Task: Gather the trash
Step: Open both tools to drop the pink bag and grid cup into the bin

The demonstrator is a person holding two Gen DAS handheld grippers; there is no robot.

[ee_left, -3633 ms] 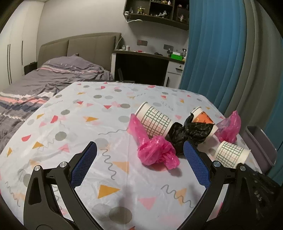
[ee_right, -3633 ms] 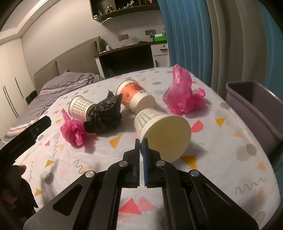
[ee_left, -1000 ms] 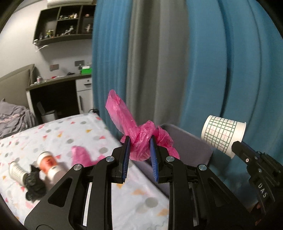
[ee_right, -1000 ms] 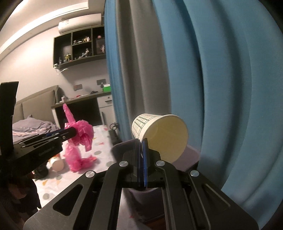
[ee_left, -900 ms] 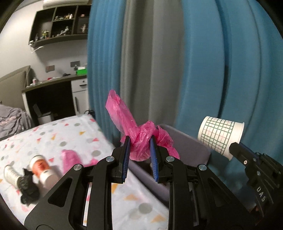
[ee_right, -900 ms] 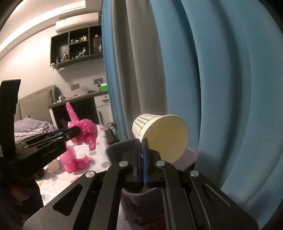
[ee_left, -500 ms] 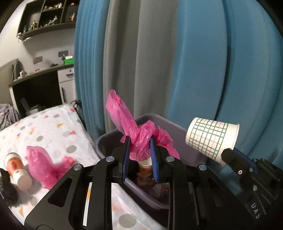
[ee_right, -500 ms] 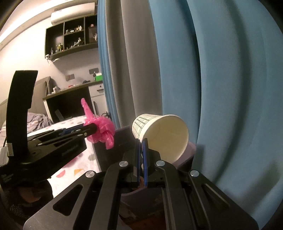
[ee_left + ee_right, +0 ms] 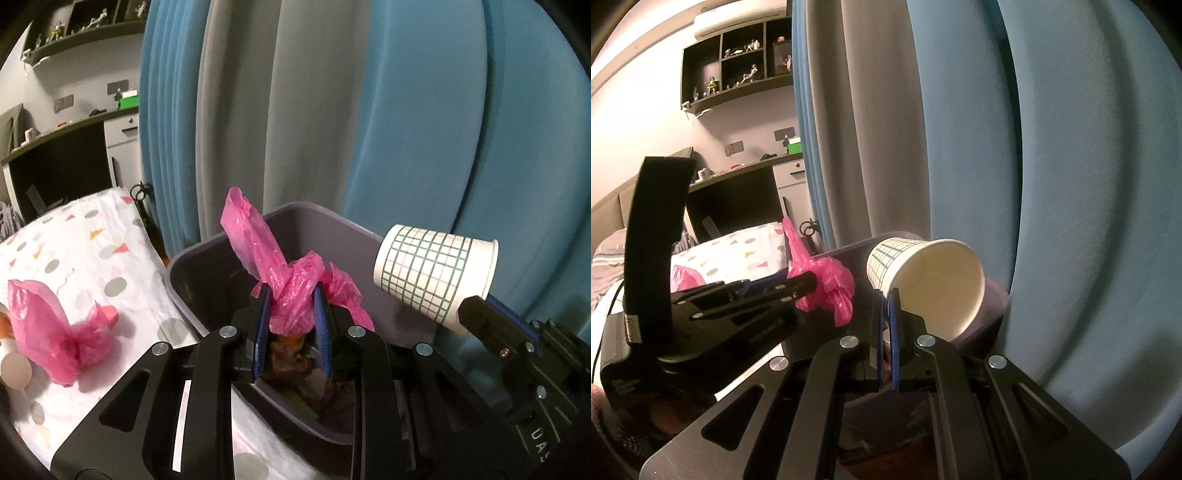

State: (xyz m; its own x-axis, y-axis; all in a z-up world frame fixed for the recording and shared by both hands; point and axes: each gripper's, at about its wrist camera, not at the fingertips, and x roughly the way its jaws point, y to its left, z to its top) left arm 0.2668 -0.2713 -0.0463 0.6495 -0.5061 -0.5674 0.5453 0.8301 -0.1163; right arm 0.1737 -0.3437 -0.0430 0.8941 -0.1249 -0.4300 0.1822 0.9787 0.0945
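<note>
Left gripper (image 9: pixel 291 295) clamps a pink bag (image 9: pixel 291 288) above the bin (image 9: pixel 221 254); at three o'clock, right gripper (image 9: pixel 885 299) pinches a grid-printed cup (image 9: pixel 931 280). Its lettering is unreadable.

the left gripper (image 9: pixel 291 295) points downward, its blue pads (image 9: pixel 263 325) clamped together on something. the right gripper (image 9: pixel 885 295) sits just beside it, tilted down, jaws pinched nearly closed.
</note>
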